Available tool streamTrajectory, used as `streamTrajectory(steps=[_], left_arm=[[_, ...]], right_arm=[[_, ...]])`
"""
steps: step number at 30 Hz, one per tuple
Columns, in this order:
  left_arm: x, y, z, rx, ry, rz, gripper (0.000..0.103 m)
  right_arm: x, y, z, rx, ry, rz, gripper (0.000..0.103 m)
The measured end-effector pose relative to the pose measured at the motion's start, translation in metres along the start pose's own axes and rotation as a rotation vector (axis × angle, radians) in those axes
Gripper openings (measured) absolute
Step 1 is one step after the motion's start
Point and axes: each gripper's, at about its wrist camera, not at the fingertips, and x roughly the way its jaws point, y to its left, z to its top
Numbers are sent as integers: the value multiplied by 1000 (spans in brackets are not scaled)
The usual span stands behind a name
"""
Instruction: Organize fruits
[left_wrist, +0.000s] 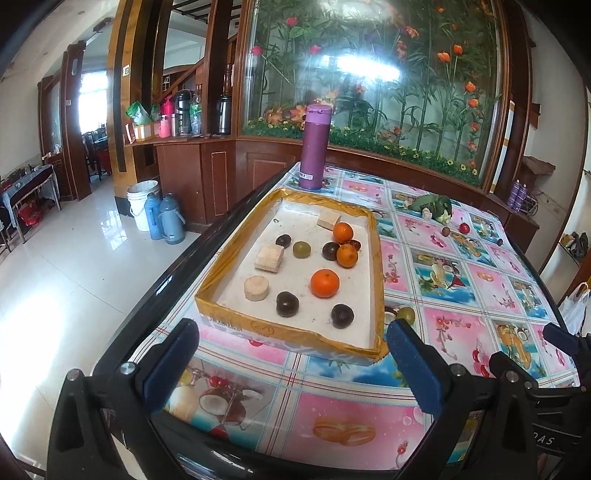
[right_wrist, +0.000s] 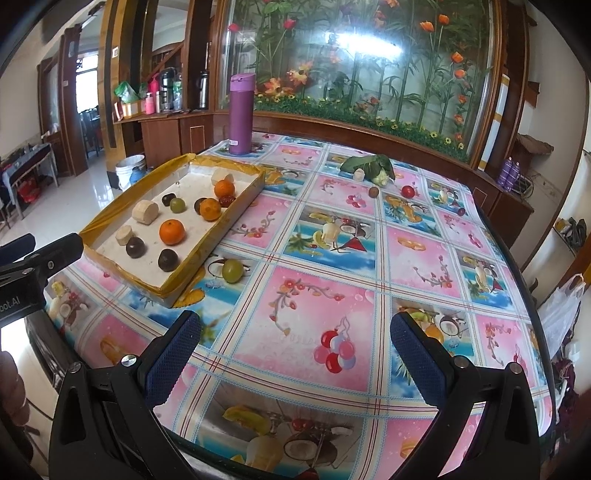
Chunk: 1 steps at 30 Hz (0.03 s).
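Table under glossy pink-and-blue fruit-print cloth (right_wrist: 314, 295). On it: shallow yellow-taped cardboard tray (right_wrist: 218, 236), tall purple flask (right_wrist: 241, 114), leafy green vegetable (right_wrist: 369, 166). Loose green grape (right_wrist: 232, 270) beside tray; small red fruit (right_wrist: 408, 191) near vegetable.

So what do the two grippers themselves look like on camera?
Both match: the left gripper and right gripper have black angular frames with silver screws and two fingers faced with dark blue textured pads. White lettering shows on each body, partly cut off. No cables or sleeves are visible.
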Motion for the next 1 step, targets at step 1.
streamTrajectory(steps=[1], left_arm=[[0, 0, 0, 1, 4, 2, 103]], right_arm=[[0, 0, 0, -1, 0, -1, 103]])
